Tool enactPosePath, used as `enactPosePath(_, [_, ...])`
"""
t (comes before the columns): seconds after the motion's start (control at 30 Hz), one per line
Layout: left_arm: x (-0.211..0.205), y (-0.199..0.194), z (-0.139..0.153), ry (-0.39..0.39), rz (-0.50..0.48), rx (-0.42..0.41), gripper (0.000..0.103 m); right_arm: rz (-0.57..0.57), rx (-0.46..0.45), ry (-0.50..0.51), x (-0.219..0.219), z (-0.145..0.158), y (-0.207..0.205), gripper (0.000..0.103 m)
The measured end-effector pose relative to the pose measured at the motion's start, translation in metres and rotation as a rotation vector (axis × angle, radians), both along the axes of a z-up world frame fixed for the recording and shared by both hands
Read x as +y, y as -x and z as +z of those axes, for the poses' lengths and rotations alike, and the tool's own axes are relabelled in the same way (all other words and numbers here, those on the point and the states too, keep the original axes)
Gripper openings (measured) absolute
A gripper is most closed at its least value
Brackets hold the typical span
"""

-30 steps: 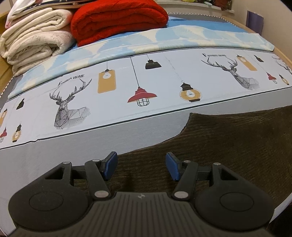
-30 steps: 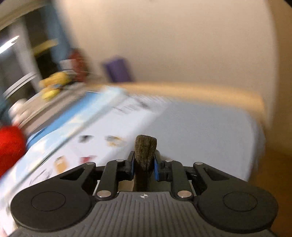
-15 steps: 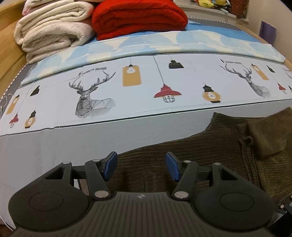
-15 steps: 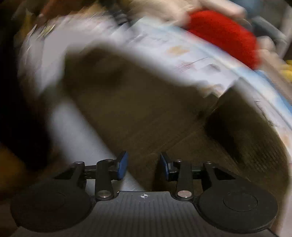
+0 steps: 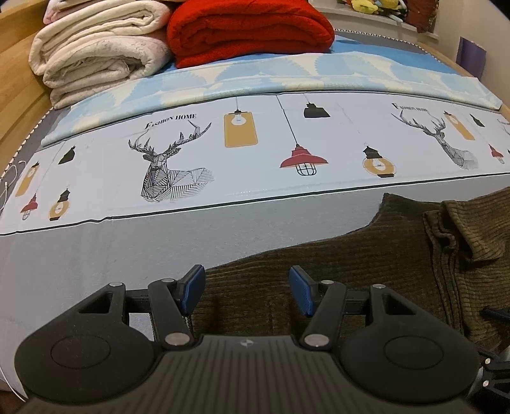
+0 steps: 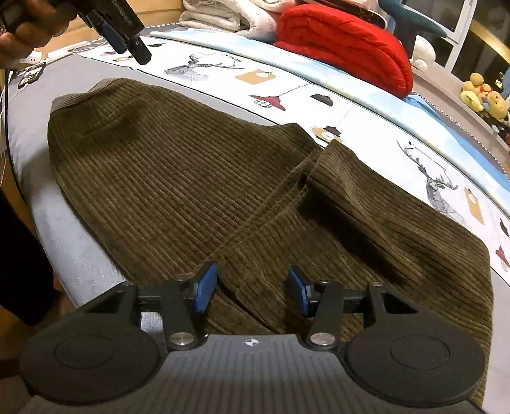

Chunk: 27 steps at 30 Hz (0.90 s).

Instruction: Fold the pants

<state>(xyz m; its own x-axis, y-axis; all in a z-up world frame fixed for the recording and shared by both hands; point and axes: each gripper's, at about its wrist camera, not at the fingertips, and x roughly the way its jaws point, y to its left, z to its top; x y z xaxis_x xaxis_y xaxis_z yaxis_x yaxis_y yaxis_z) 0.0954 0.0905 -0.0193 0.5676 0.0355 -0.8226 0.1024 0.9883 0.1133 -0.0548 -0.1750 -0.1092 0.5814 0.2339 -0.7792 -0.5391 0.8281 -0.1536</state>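
1. The right tongs hang just over the near edge of the pants, blue pads apart. They have just been opening; a ridge of cloth lies in the gap below them, and neither pad presses on it: released.
2. The pants, olive corduroy, lie spread on the grey part of the bed. One leg is folded back over the other, its end near the middle of the pants.
3. The waistband lies at the far end of the pants in the right view.
4. The left tongs hover over the pants beside their edge, pads wide apart and gripping nothing: released. In the right view the same tool hangs above the bed past the waistband, held by a hand.
5. Beyond the pants, a band of sheet printed with deer heads and lamps crosses the bed.
6. Farther from the pants lies a pale blue patterned cover.
7. Farthest from the pants, a folded red blanket sits beside a cream blanket.
8. Yellow plush toys sit on a ledge past the bed.
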Motion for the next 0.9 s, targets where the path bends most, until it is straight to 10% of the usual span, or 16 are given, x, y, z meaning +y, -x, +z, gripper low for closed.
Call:
enactPosePath(0.07, [-0.001, 0.0, 0.0, 0.001, -0.002, 0.0, 0.064, 0.04, -0.01, -0.023, 0.001, 0.005, 0.002, 0.015])
enactPosePath(0.23, [-0.004, -0.001, -0.001, -0.004, -0.01, 0.001, 0.064, 0.127, -0.15, -0.111, -0.005, 0.05, 0.019, 0.014])
enactPosePath(0.43, [-0.009, -0.002, -0.002, -0.003, -0.014, 0.007, 0.064, 0.249, -0.001, 0.035, 0.003, 0.019, 0.024, 0.025])
enactPosePath(0.63, [-0.005, -0.002, -0.004, -0.011, -0.01, 0.007, 0.064, -0.006, -0.039, -0.265, -0.039, 0.069, -0.019, 0.039])
enactPosePath(0.9, [0.011, 0.001, -0.004, -0.006, 0.023, 0.012, 0.064, -0.376, 0.0, -0.248, -0.052, 0.025, -0.094, 0.04])
